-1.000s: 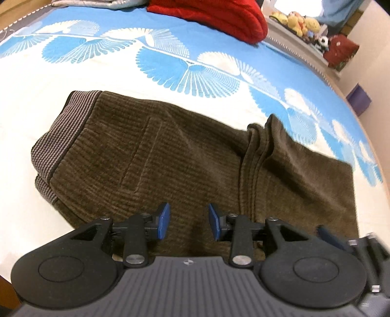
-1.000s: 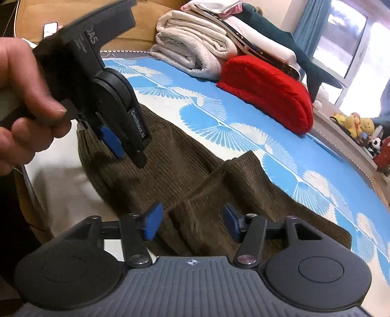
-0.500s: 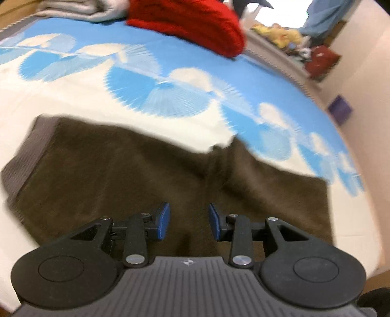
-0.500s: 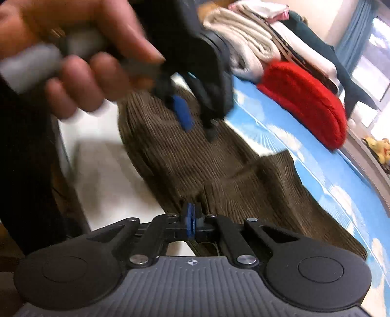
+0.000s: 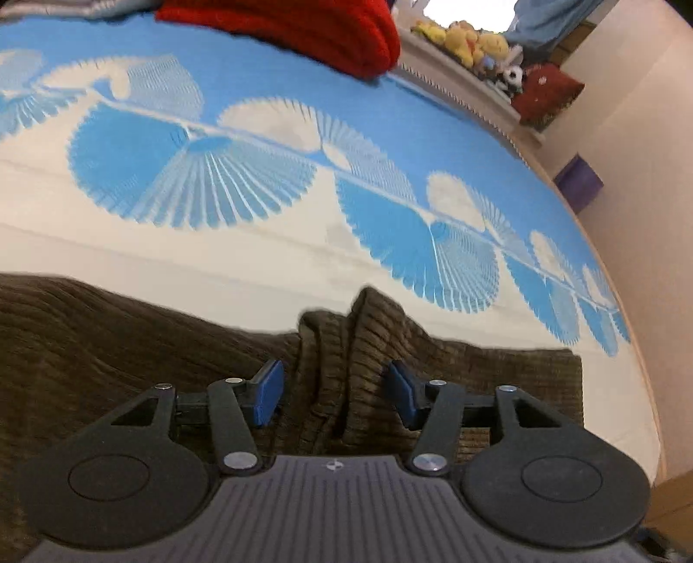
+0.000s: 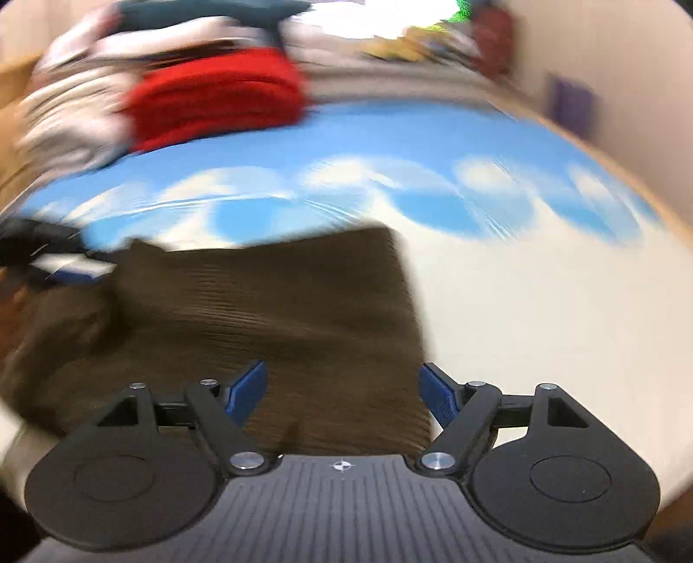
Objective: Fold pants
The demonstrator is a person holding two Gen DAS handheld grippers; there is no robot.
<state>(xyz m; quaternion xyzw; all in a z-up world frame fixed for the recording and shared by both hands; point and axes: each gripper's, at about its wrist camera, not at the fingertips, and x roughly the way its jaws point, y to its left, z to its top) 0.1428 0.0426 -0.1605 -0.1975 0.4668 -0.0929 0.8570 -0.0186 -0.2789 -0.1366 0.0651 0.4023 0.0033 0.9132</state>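
Note:
The brown corduroy pants (image 5: 130,346) lie folded on the bed, also seen in the right wrist view (image 6: 281,312). My left gripper (image 5: 335,394) is open, low over the pants, its blue pads on either side of a raised fold ridge (image 5: 346,346) of the cloth. My right gripper (image 6: 342,394) is open just above the pants' right end, near the leg hem edge (image 6: 411,320). The right wrist view is motion-blurred. The left gripper shows dimly at the left edge there (image 6: 52,264).
The bed sheet (image 5: 260,242) is white with blue fan patterns. A red folded garment (image 5: 303,26) and stacked clothes (image 6: 78,112) lie at the far side. Stuffed toys (image 5: 467,39) sit on a ledge. A purple box (image 5: 578,182) stands by the wall at right.
My right gripper swung right toward the leg end and went from shut to open. My left gripper dropped lower over the fold ridge and opened wider.

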